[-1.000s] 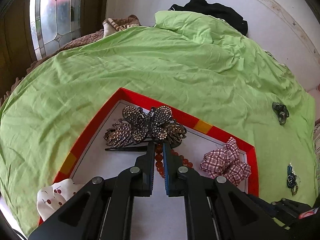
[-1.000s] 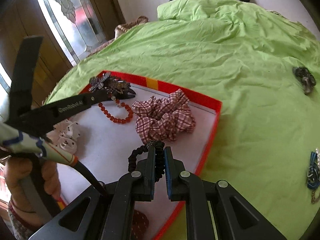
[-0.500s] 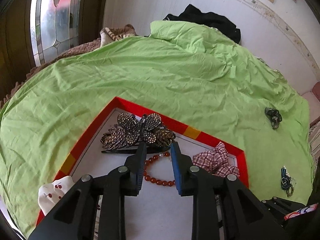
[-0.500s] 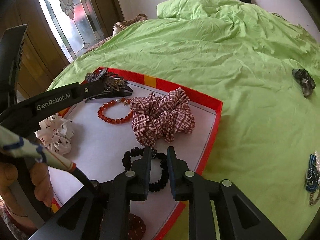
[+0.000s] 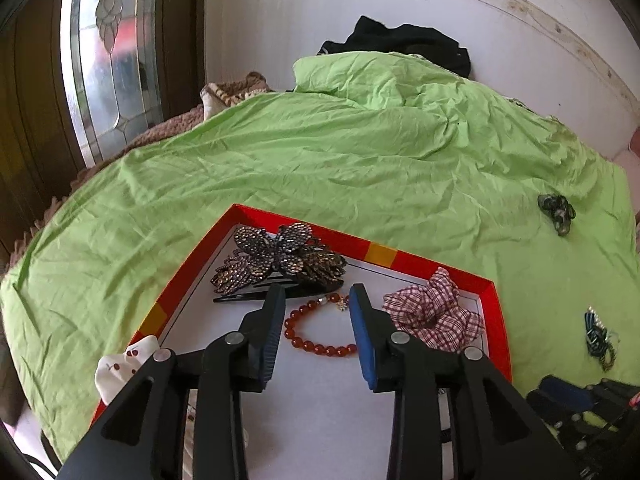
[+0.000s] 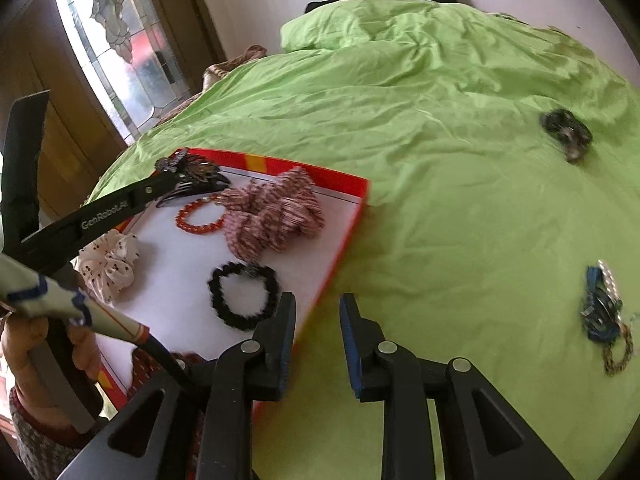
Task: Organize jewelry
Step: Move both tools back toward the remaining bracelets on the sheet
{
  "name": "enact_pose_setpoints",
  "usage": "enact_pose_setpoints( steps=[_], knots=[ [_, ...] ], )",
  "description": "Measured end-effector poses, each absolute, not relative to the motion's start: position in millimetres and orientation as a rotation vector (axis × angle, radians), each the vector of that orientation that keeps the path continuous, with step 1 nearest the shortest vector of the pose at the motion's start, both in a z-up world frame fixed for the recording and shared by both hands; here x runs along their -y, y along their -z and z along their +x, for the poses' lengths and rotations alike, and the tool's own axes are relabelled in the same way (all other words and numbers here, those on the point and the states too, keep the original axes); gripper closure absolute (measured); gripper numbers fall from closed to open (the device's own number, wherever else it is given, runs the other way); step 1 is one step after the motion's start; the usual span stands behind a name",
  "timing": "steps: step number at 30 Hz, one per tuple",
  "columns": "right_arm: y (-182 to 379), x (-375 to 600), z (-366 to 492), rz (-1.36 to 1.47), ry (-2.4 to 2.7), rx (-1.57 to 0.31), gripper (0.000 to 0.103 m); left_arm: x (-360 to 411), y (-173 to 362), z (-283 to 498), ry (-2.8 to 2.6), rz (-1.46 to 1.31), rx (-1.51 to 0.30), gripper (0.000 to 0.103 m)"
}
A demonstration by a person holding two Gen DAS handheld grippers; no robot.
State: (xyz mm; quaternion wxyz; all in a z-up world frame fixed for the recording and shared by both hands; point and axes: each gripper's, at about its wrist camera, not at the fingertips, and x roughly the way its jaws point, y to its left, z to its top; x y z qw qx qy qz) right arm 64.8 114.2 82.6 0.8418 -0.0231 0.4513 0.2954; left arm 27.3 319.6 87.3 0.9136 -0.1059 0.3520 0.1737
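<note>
Both of my tools have let go since the earlier frames: a second ago each was nearly shut over a bracelet, and now both have lifted back. My left tool [image 5: 316,300] is partway open with its jaws opening, nothing pressed between them; the red bead bracelet [image 5: 318,330] lies flat on the tray floor just ahead, seen through the gap. My right tool [image 6: 318,308] is likewise partway open and opening, empty, and it has swung out over the tray's red rim [image 6: 348,220], so bare green bedsheet [image 6: 420,160] shows between its tips.

Done, as I judge it: the tray holds the rhinestone butterfly clip [image 5: 280,258] beyond the left tool, the plaid scrunchie [image 5: 434,314] to its right, the cherry-print scrunchie [image 5: 120,364] to its left, and the black bead bracelet [image 6: 244,294] just left of the right tool.

Left to do: two pieces are well apart from the tray on the sheet, a dark clip [image 6: 566,132] far ahead and to the right of the right tool, and a blue tangle of jewelry [image 6: 602,308] off to its right. I'd reckon the job is about two-thirds through.
</note>
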Motion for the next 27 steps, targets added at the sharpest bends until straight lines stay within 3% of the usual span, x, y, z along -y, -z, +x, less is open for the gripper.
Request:
enact_pose_setpoints(
  steps=[10,27],
  knots=[
    [-73.7,-47.2,70.9,0.018,-0.516,-0.969,0.078,-270.7,-88.4,26.5,-0.357,-0.012,-0.704,0.070],
    [-65.3,79.9,73.9,0.131,-0.343,-0.946,0.078,-215.8,-81.7,25.2,-0.273,0.097,-0.731,0.069]
  ],
)
